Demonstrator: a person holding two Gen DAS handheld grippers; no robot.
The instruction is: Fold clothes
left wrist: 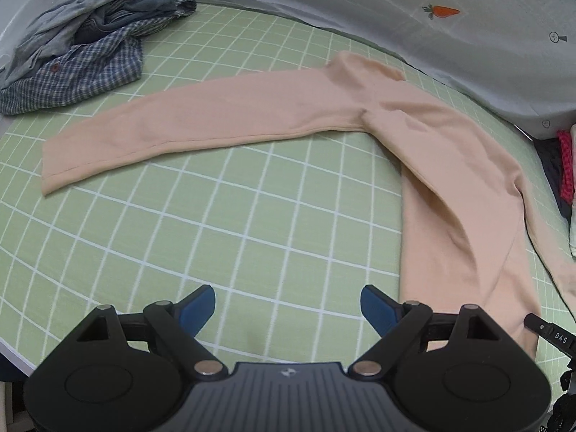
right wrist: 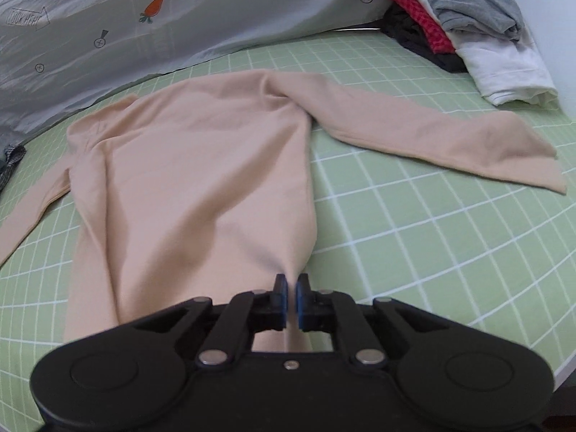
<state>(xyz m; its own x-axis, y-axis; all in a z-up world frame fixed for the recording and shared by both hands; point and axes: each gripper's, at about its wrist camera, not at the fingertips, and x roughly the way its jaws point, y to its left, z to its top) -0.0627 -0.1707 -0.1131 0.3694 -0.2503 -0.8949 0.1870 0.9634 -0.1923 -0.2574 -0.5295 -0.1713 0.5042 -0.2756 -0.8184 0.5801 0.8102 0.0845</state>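
Peach top (right wrist: 201,165) hem apparently pinched in right jaws; left jaws wide.

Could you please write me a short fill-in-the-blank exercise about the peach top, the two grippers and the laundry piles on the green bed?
1. The right gripper is shut on the hem of the ____-coloured long-sleeved top.
2. The left gripper has its jaws ____ over the green grid-patterned sheet.
3. A small orange ____ is printed on the grey fabric.

Missing words: peach; open; carrot
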